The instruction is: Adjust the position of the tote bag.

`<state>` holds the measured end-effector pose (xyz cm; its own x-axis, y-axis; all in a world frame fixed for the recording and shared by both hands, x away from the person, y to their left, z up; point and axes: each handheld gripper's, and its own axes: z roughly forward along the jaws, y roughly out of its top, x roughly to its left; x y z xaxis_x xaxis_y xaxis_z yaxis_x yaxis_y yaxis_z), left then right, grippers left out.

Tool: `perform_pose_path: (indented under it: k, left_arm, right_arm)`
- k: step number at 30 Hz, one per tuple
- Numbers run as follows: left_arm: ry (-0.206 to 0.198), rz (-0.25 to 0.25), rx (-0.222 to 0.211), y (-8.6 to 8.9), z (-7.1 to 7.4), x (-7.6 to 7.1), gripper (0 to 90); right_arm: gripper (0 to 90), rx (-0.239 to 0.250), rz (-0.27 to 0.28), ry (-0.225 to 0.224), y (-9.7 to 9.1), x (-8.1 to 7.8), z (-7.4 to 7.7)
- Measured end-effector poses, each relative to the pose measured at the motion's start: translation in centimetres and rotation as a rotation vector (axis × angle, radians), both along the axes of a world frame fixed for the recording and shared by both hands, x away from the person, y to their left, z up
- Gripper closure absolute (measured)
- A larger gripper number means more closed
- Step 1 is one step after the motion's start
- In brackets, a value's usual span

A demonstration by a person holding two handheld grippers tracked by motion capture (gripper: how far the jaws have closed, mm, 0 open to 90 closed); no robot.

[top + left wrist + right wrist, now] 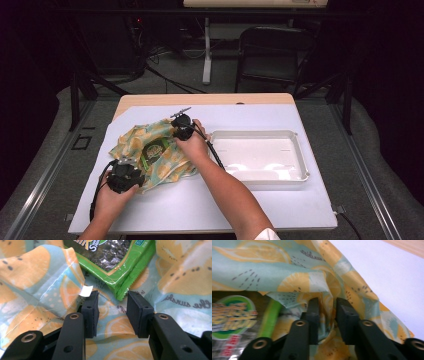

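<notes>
At table centre: lemon-print cloth [150,150] spread under seaweed packet [154,150]. Your left gripper [111,311] gapes, nothing gripped. Right gripper [327,315] parted around cloth fold, pads not pinching. Risk: fold slips free, packet stays uncovered.

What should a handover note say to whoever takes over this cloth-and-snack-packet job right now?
Left hand-held gripper: jaws open, low over the near part of the lemon-print cloth, gripping nothing; the green seaweed snack packet lies just ahead of it.
Right hand-held gripper: jaws apart around a bunched fold at the cloth's far edge; not clearly clamped.
Things: packet sits in the middle of the cloth on the white table; white tray to the right holds nothing.
Done: packet placed on cloth, far edge lifted over.
Left: probably finish wrapping the cloth around the packet.
</notes>
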<state>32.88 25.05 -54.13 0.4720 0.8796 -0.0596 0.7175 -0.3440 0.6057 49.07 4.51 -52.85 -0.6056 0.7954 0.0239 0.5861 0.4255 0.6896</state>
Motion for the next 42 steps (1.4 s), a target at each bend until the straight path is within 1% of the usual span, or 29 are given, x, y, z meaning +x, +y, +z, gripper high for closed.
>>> perform_pose_path:
  k: [1, 2, 3, 4, 5, 8, 9, 10, 11, 12, 14, 15, 17, 18, 19, 20, 23, 25, 26, 28, 30, 32, 33, 34, 35, 37, 39, 41, 42]
  left_arm:
    - [0.005, -0.007, 0.001, 0.1, 0.1, 0.0, 61.3]
    - [0.000, -0.005, -0.005, 0.2, 0.2, 0.0, 61.2]
    - [0.002, -0.005, -0.007, 0.3, 0.2, 0.0, 61.0]
    - [0.002, -0.001, -0.009, 0.3, 0.3, -0.1, 61.0]
    - [0.003, -0.001, -0.008, 0.3, 0.2, -0.1, 60.9]
    - [0.002, -0.005, -0.004, 0.3, 0.3, -0.1, 60.7]
    - [-0.013, 0.008, -0.005, 0.1, 0.2, -0.1, 60.7]
    - [-0.003, -0.001, -0.004, 0.2, 0.3, -0.1, 60.7]
    - [-0.004, -0.001, -0.003, 0.2, 0.3, -0.1, 60.6]
    - [-0.012, 0.004, 0.002, 0.2, 0.3, -0.1, 60.7]
    - [-0.014, 0.008, 0.003, 0.1, 0.2, -0.1, 60.6]
    - [-0.004, 0.000, 0.005, 0.1, 0.3, -0.1, 60.7]
    - [-0.005, 0.003, 0.005, 0.1, 0.3, -0.1, 60.7]
    - [-0.005, 0.003, 0.006, 0.1, 0.3, -0.1, 60.6]
    - [-0.017, 0.012, 0.008, 0.0, 0.2, -0.1, 60.7]
    - [-0.007, 0.004, 0.008, 0.1, 0.3, -0.1, 60.7]
    - [-0.006, 0.011, 0.006, 0.2, 0.2, -0.1, 60.6]
    - [-0.003, 0.011, 0.001, 0.3, 0.2, -0.1, 60.6]
    - [-0.008, 0.015, 0.002, 0.4, 0.2, -0.1, 60.5]
    - [-0.005, 0.014, 0.003, 0.5, 0.3, -0.1, 60.5]
    - [-0.009, 0.021, 0.003, 0.5, 0.3, -0.1, 60.5]
    - [-0.010, 0.022, 0.006, 0.5, 0.3, 0.0, 60.4]
    - [-0.008, 0.020, 0.010, 0.6, 0.4, 0.0, 60.4]
    - [-0.013, 0.027, 0.008, 0.5, 0.3, 0.0, 60.4]
    - [-0.009, 0.030, 0.007, 0.5, 0.3, 0.0, 60.4]
    - [-0.010, 0.033, 0.007, 0.6, 0.2, 0.0, 60.4]
    - [-0.009, 0.043, 0.014, 0.7, 0.0, 0.0, 60.4]
    - [-0.009, 0.045, 0.022, 0.8, 0.0, 0.0, 60.4]
    - [-0.004, 0.048, 0.022, 0.9, 0.0, 0.0, 60.4]
  right_arm:
    - [64.9, -0.002, 0.013, -0.001, 0.0, -0.2, 0.3]
    - [62.2, 0.011, 0.028, -0.006, 0.0, -0.5, 0.7]
    - [61.0, 0.039, 0.038, -0.022, 0.2, -0.8, 1.0]
    - [60.4, 0.052, 0.050, -0.037, 0.2, -1.2, 1.5]
    - [58.9, 0.051, 0.063, -0.053, 0.2, -1.7, 2.0]
    - [58.5, 0.068, 0.100, -0.095, 0.4, -3.0, 3.3]
    - [58.6, 0.074, 0.107, -0.113, 0.5, -3.5, 3.7]
    - [59.2, 0.082, 0.124, -0.124, 0.5, -4.0, 3.9]
    - [59.8, 0.083, 0.149, -0.128, 0.7, -4.5, 4.2]
    - [60.5, 0.076, 0.161, -0.130, 0.8, -4.9, 4.2]
    - [62.1, 0.055, 0.197, -0.123, 1.2, -5.6, 4.1]
    - [62.1, 0.044, 0.214, -0.113, 1.4, -5.8, 3.8]
    - [62.1, 0.014, 0.236, -0.066, 1.8, -6.0, 3.2]
    - [62.8, -0.006, 0.246, -0.051, 1.9, -6.0, 2.9]
    - [64.5, -0.023, 0.252, -0.037, 1.9, -6.1, 2.7]
    - [65.7, -0.027, 0.257, -0.020, 1.9, -6.1, 2.4]
    - [68.7, -0.055, 0.271, 0.011, 1.3, -6.7, 1.9]
    - [69.0, -0.064, 0.274, 0.012, 0.7, -7.3, 1.5]
    - [69.6, -0.078, 0.278, 0.020, 0.2, -7.7, 1.3]
    - [69.7, -0.092, 0.280, 0.018, -0.4, -8.3, 0.9]
    - [69.9, -0.086, 0.276, 0.026, -1.2, -8.9, 0.4]
    - [69.7, -0.066, 0.269, 0.024, -1.7, -9.4, 0.1]
    - [69.6, -0.065, 0.263, 0.033, -1.9, -9.7, 0.0]
    - [69.5, -0.064, 0.262, 0.025, -2.1, -9.8, -0.3]
    - [69.5, -0.080, 0.263, 0.029, -2.2, -10.0, -0.4]
    - [69.9, -0.097, 0.256, 0.027, -2.4, -10.2, -0.9]
    - [70.8, -0.114, 0.244, 0.039, -2.6, -10.1, -1.3]
    - [71.0, -0.122, 0.234, 0.048, -2.8, -9.9, -1.6]
    - [71.3, -0.117, 0.221, 0.053, -2.9, -9.8, -1.7]
